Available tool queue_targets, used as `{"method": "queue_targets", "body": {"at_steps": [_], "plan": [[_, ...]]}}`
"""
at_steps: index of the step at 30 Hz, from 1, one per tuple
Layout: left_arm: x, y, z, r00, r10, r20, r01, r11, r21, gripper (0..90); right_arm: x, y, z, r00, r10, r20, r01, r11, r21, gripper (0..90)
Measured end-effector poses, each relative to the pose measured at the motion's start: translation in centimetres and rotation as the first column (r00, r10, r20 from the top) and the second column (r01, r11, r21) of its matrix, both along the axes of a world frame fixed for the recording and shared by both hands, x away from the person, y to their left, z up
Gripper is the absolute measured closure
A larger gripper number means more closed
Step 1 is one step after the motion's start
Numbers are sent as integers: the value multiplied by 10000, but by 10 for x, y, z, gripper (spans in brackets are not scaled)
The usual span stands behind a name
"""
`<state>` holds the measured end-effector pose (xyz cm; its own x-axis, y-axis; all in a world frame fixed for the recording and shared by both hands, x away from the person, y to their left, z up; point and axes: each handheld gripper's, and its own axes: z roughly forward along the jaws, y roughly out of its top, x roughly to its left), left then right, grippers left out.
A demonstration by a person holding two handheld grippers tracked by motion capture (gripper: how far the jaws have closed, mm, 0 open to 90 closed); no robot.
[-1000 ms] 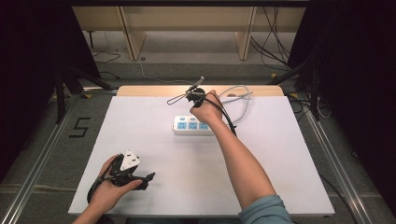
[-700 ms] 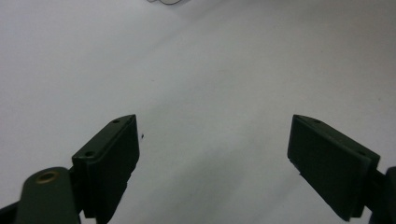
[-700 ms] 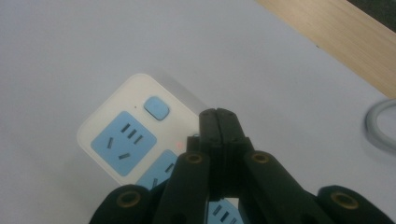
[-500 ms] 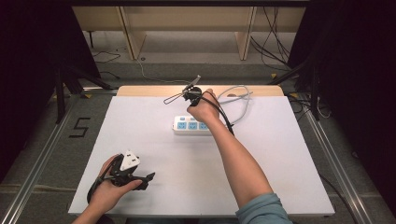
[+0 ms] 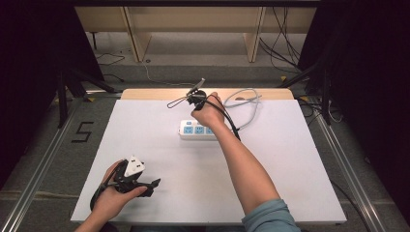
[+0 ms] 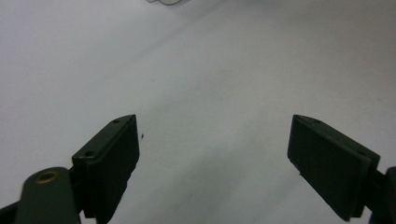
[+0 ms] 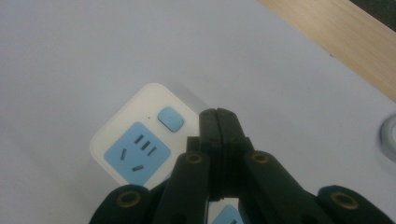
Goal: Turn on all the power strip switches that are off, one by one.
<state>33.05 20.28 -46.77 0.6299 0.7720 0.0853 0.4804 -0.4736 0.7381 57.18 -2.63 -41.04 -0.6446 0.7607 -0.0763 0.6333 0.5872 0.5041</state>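
The right gripper (image 7: 218,116), jaws pressed together on nothing, has edged farther over the power strip (image 7: 140,144), nearing its blue switch (image 7: 169,118); left gripper (image 6: 215,154) rests wide open, empty

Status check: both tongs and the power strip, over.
Left tongs open, empty, low over bare table. Right tongs shut, empty, above power strip beside its blue button. Nothing in the way.

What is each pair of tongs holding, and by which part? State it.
Nothing. The left tongs stand open over bare white table. The right tongs are shut with nothing between them, above the power strip.
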Motion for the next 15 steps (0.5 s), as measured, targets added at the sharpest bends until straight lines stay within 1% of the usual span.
{"method": "queue_targets", "body": {"at_steps": [15], "plan": [[0,0,0,10000,-14,-8,14,10000,-10,167,1,9,1,9999,145,9,-145,9999,-18,900]]}}
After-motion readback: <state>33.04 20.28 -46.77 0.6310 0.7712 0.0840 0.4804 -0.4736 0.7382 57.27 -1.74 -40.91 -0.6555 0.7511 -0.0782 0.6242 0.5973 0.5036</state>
